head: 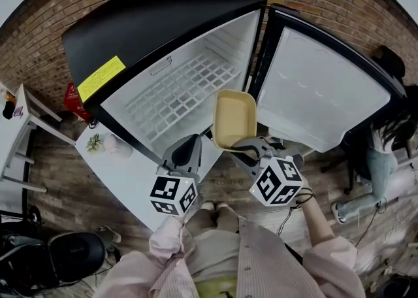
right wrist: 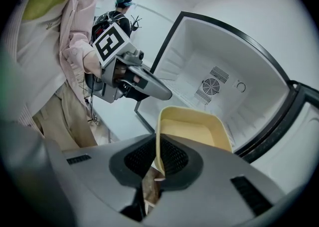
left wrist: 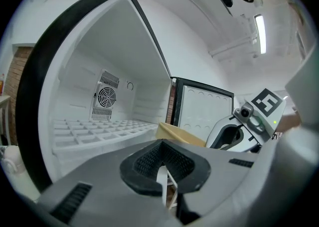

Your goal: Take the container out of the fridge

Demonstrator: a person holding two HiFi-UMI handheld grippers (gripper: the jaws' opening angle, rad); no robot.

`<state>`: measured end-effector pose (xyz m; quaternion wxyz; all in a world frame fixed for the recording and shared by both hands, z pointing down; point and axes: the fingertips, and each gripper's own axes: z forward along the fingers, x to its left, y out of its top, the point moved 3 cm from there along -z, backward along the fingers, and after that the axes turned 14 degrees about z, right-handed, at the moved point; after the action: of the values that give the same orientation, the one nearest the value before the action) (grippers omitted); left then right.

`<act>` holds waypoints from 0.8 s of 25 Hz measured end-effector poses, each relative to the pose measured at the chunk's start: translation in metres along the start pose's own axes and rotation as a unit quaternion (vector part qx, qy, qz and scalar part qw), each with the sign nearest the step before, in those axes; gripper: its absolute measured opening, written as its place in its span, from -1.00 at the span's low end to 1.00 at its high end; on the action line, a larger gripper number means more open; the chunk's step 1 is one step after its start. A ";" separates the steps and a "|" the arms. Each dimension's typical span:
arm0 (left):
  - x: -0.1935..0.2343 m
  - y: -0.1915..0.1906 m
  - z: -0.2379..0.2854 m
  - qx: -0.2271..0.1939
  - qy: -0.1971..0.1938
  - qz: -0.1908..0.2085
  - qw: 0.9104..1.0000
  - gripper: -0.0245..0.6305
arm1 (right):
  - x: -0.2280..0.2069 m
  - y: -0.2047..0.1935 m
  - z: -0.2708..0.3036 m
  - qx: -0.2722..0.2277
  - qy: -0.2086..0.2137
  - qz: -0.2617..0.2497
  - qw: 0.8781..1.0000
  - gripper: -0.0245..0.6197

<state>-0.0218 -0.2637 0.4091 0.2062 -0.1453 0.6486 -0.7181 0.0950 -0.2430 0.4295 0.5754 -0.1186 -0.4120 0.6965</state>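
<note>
A shallow pale yellow container (head: 235, 119) hangs in front of the open fridge (head: 163, 22), outside the cavity. My right gripper (head: 240, 150) is shut on its near rim. In the right gripper view the container (right wrist: 192, 131) rises from between the pads, its wall pinched at my right gripper (right wrist: 158, 164). My left gripper (head: 189, 148) is shut and empty, just left of the container and near the fridge's front edge. In the left gripper view my left gripper (left wrist: 163, 169) points into the bare cavity, with the container (left wrist: 179, 134) to its right.
The fridge door (head: 320, 87) stands wide open to the right. A white wire shelf (head: 176, 94) lines the cavity. Another person (head: 385, 133) is beyond the door at the right. A white table (head: 19, 127) and a red object (head: 73, 97) are at the left.
</note>
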 end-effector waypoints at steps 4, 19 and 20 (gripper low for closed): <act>-0.004 -0.004 0.001 0.006 0.006 -0.004 1.000 -0.95 | 0.009 -0.008 0.001 0.000 0.016 0.010 1.000 -0.85; -0.014 -0.013 -0.005 0.020 0.020 -0.007 1.000 -0.95 | 0.030 -0.034 0.008 0.025 0.057 0.027 0.998 -0.85; -0.014 -0.013 -0.006 0.020 0.021 -0.006 1.000 -0.95 | 0.030 -0.035 0.008 0.026 0.058 0.027 0.998 -0.85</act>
<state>-0.0139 -0.2512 0.4221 0.1910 -0.1302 0.6371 -0.7353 0.1053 -0.2192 0.4685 0.5818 -0.1550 -0.3566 0.7143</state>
